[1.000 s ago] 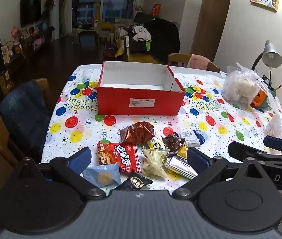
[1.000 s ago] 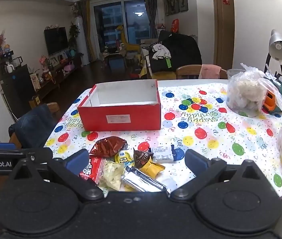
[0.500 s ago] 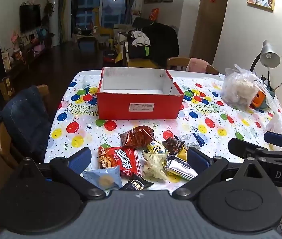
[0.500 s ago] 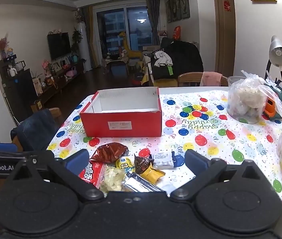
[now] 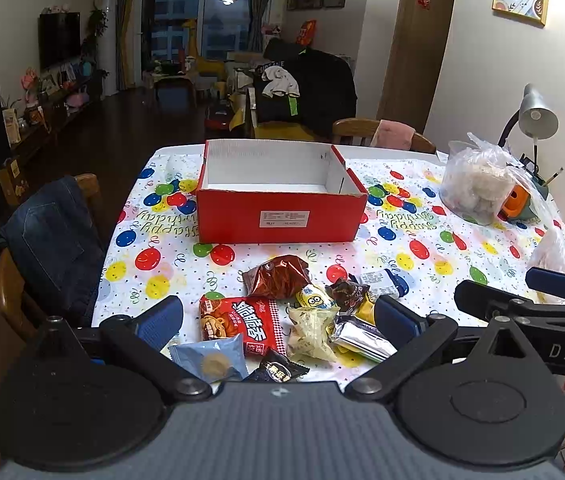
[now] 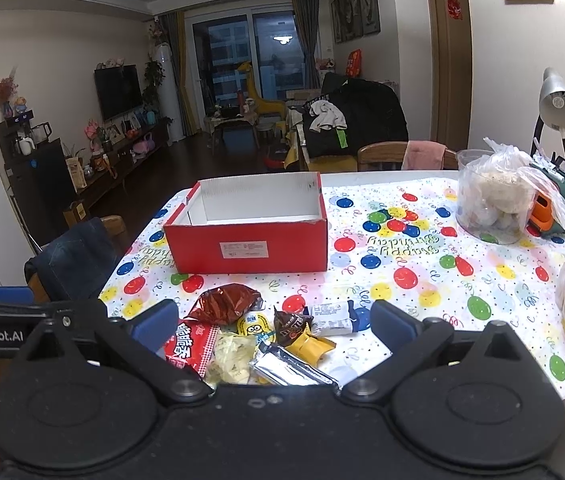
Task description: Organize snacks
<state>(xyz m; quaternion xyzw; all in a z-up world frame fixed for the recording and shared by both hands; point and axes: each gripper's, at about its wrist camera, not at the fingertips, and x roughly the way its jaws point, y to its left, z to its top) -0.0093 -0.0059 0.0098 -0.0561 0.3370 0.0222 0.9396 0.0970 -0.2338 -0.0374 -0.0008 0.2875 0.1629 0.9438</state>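
Filling the upper centre of both views, the red box [image 5: 281, 220] stands empty, with the snack pile [image 5: 302, 316] lower centre. Both grippers, left [image 5: 278, 316] and right [image 6: 270, 324], hang wide apart, holding nothing. Packets look light, crinkly, slippery; pinch a sealed edge. Readable: "Happy Birthday" on the tablecloth [image 5: 414, 240].

Around the snacks
A desk lamp [image 5: 537, 117] stood behind a clear plastic bag [image 5: 476, 182]; a denim jacket [image 5: 48, 240] draped a chair.

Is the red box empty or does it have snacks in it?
Empty as far as visible: the red box shows only white inside walls; its floor is hidden.
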